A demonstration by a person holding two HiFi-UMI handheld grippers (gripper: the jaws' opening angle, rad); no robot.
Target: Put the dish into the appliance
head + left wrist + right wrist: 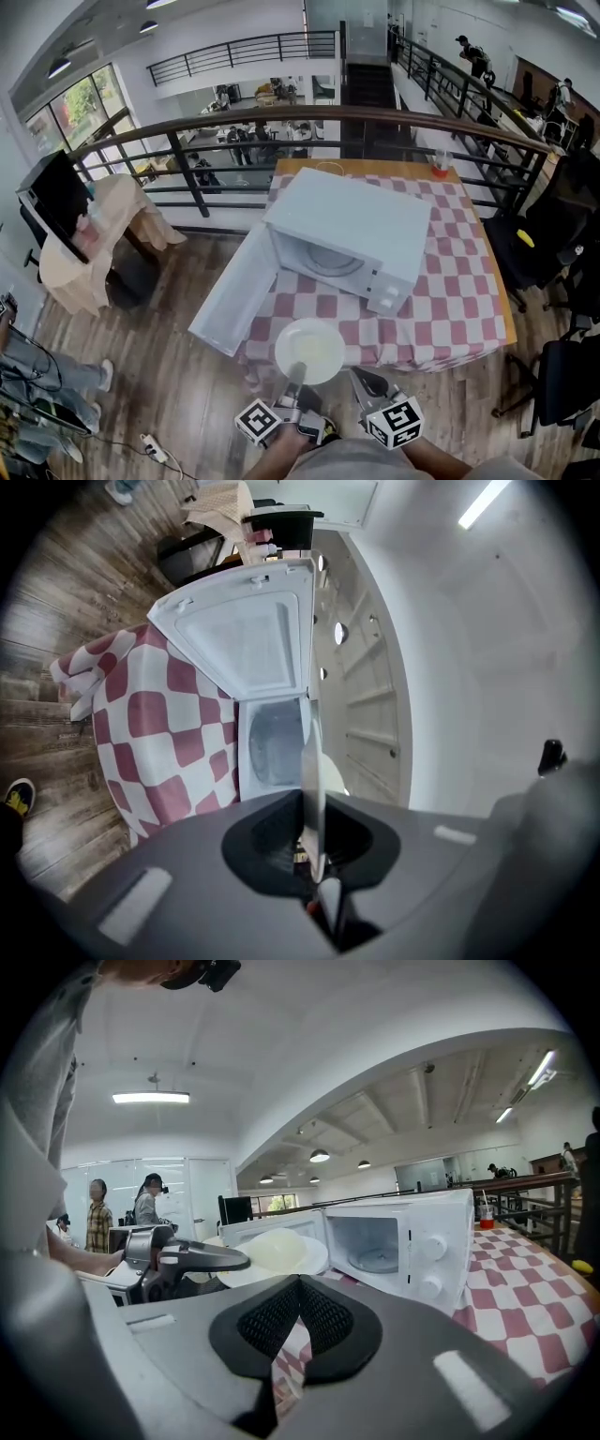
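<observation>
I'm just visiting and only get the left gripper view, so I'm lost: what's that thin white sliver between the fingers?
Observer: A round white plate, edge-on to you. The head view shows its whole face, with the left gripper pinching its near rim.
Operator: Is it inside the microwave yet?
Observer: No. From above it hangs at the table's near edge, outside the open microwave.
Operator: And the other gripper?
Observer: The right gripper is beside it, nothing between its fingers.

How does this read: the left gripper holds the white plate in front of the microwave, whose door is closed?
Wrong on the door. The door of the microwave is open, swung out sideways, as the head view shows. The rest holds: the left gripper holds the white plate in front of it.
</observation>
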